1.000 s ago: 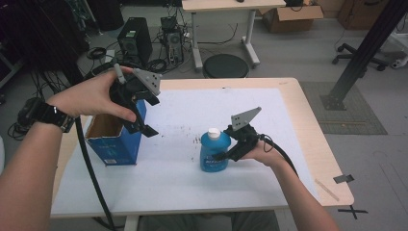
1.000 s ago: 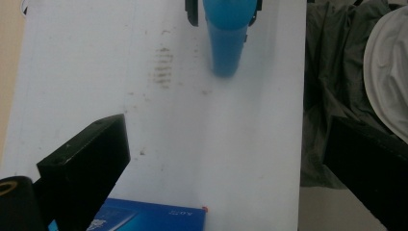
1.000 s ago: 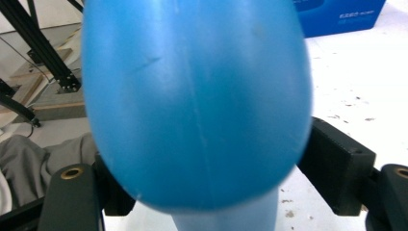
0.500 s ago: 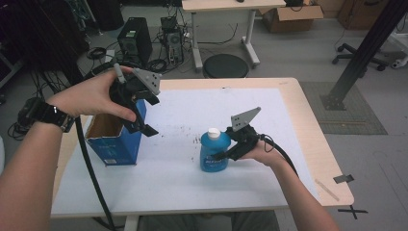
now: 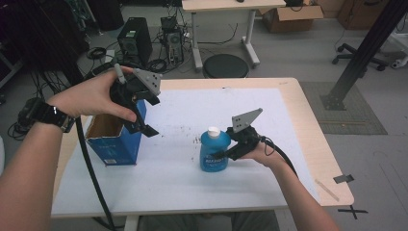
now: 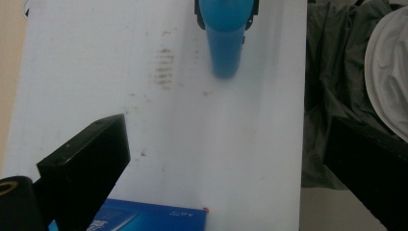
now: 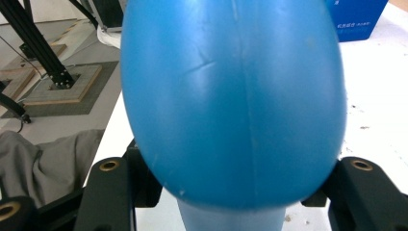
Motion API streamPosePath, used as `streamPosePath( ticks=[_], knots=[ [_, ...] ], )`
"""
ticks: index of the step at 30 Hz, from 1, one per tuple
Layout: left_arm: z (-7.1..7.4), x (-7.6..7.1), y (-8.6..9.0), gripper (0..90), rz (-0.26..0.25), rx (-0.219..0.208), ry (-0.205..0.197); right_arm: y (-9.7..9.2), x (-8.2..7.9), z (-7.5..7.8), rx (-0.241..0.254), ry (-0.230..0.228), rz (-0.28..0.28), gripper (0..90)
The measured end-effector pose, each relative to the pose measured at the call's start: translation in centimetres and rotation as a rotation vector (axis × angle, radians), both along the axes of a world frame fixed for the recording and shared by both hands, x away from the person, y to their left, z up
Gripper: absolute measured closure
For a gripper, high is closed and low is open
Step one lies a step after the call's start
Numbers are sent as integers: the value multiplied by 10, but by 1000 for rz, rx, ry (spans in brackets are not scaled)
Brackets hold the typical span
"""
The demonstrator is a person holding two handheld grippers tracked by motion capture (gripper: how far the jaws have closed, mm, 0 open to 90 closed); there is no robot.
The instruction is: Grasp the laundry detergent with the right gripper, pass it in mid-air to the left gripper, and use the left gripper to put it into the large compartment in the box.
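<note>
High view: the blue plastic bottle with a white cap (image 5: 214, 150) stands upright on the white-covered desk (image 5: 288, 144), and the right gripper (image 5: 230, 150) has just closed on its body from the right. The open blue cardboard box (image 5: 114, 139) lies to its left, just under the left gripper (image 5: 140, 122), whose jaws are spread and hold nothing.

Desk (image 5: 308, 144): light wood top, mostly covered by a white sheet (image 5: 192, 115) with dark smudges near the middle. On the sheet: open blue box (image 5: 115, 147) at left, blue bottle (image 5: 214, 151) with white cap, upright, centre. Well apart.
</note>
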State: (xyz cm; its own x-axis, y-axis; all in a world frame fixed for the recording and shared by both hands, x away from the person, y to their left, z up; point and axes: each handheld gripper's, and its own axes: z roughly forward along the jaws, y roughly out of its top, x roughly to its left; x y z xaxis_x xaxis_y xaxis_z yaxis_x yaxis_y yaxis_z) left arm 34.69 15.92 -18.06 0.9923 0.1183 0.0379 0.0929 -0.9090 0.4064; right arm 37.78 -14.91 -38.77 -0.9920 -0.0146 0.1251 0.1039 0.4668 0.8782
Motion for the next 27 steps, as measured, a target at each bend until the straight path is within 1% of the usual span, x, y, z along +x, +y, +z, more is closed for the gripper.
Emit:
streamPosePath(
  ticks=[6, 7, 8, 9, 12, 16, 17, 18, 19, 20, 21, 22, 23, 24, 27],
  knots=[
    [2, 0, 0, 36, -3, -2, 0, 2, 0, 2, -10, -3, -5, 417],
    [3, -1, 0, 36, -4, -4, -2, 3, 0, 4, -23, -4, -5, 419],
    [3, -1, 0, 36, -4, -4, -2, 3, 0, 4, -23, -4, -5, 419],
    [4, -1, 0, 36, -6, -5, -2, 5, 0, 8, -35, -12, 1, 420],
    [6, -1, 0, 36, -4, -7, -6, 6, 0, 12, -39, -9, 1, 421],
    [8, -1, -1, 36, -7, -10, -12, 8, 2, 27, -28, -23, -7, 421],
    [9, -1, -2, 36, 0, -13, -14, 10, 3, 36, -22, -29, -3, 421],
    [9, -1, -2, 36, 0, -13, -14, 10, 3, 36, -22, -29, -3, 421],
    [10, -1, -2, 36, 1, -12, -15, 13, 4, 46, -20, -34, 6, 421],
    [10, -1, -2, 36, -1, -12, -16, 13, 4, 46, -20, -34, 6, 421],
    [12, -2, -3, 36, -2, -13, -19, 17, 3, 58, -19, -47, 21, 421],
    [13, -2, -3, 36, -2, -14, -21, 17, 3, 58, -19, -47, 21, 421],
    [15, -2, -3, 36, -1, -18, -24, 22, 3, 68, -19, -53, 34, 421],
    [16, -2, -3, 36, -1, -21, -27, 22, 3, 68, -19, -53, 34, 421],
    [21, -3, -4, 36, 0, -24, -32, 28, 4, 80, -22, -56, 44, 421]
  ],
)
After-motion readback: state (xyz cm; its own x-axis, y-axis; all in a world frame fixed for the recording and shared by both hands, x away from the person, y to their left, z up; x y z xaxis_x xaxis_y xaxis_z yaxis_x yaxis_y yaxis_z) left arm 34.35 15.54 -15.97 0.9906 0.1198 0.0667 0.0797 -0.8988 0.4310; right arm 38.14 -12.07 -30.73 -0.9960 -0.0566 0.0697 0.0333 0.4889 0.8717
